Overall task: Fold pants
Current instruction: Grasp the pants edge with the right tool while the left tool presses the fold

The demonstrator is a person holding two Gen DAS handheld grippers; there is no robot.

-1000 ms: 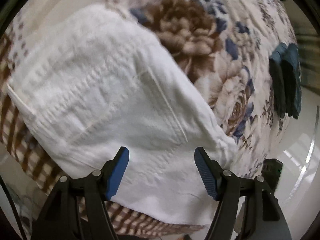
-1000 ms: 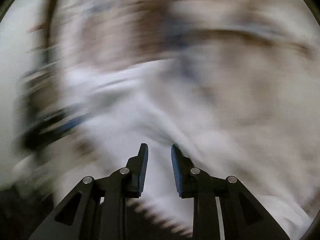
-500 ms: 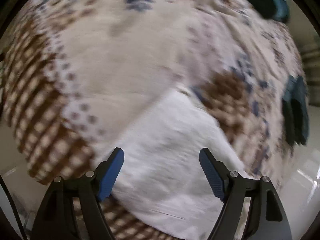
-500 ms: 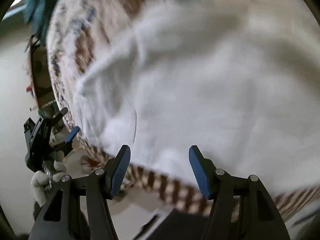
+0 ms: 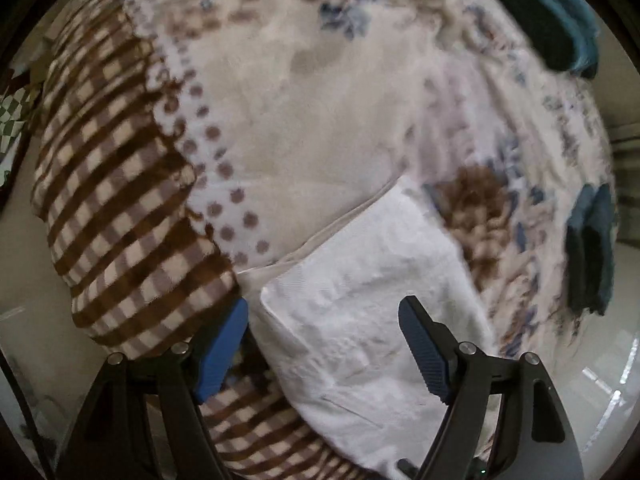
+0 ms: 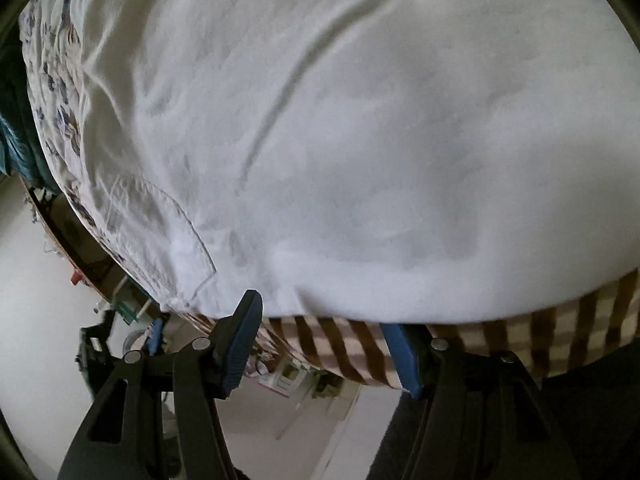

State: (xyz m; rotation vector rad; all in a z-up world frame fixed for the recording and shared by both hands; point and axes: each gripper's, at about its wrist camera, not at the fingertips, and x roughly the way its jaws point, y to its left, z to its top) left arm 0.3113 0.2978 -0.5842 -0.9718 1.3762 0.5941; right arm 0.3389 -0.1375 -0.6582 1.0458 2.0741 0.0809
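White pants (image 5: pixel 372 304) lie folded on a bed with a floral and brown-checked blanket (image 5: pixel 120 200). In the left wrist view my left gripper (image 5: pixel 324 344) is open and empty, its blue pads on either side of the near end of the folded pants. In the right wrist view the white pants (image 6: pixel 360 140) fill most of the frame, with a pocket seam at lower left. My right gripper (image 6: pixel 324 340) is open and empty at the pants' near edge, over the checked blanket border (image 6: pixel 520 336). The left gripper also shows small at lower left in the right wrist view (image 6: pixel 154 334).
Dark teal garments lie on the bed at the far right (image 5: pixel 588 248) and top right (image 5: pixel 560 12). The bed edge drops to a pale floor (image 5: pixel 600 380) on the right. Room clutter shows below the bed edge (image 6: pixel 288 376).
My right gripper opened wide from nearly shut and moved in close over the pants. My left gripper drew back to the pants' near end and stayed open.
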